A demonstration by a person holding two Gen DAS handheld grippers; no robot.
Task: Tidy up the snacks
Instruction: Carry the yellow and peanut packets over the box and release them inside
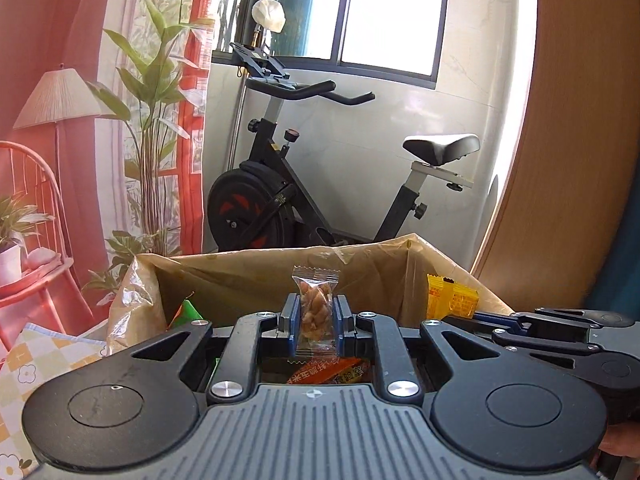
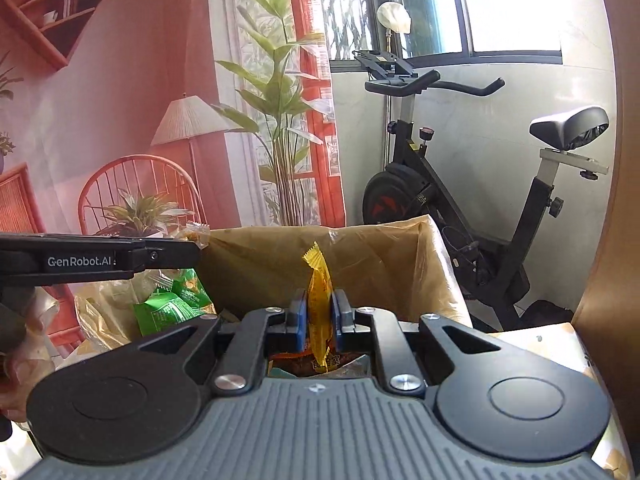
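My left gripper (image 1: 316, 316) is shut on a clear packet of brown nuts (image 1: 316, 312), held upright over a cardboard box (image 1: 248, 268) lined with brown plastic. My right gripper (image 2: 319, 318) is shut on a yellow snack packet (image 2: 319, 300), also above the box (image 2: 260, 256). In the left wrist view the right gripper (image 1: 476, 314) reaches in from the right with the yellow packet (image 1: 452, 298) at its tips. The left gripper's body (image 2: 100, 260) crosses the right wrist view at the left. Orange snack packets (image 1: 328, 370) lie in the box below, and green ones (image 2: 172, 304) at its left side.
An exercise bike (image 1: 304, 184) stands behind the box by a white wall and window. A red printed backdrop (image 2: 100, 100) with a lamp, chair and plants hangs at the left. A wooden panel (image 1: 568, 160) rises at the right. A checked cloth (image 1: 36, 352) lies lower left.
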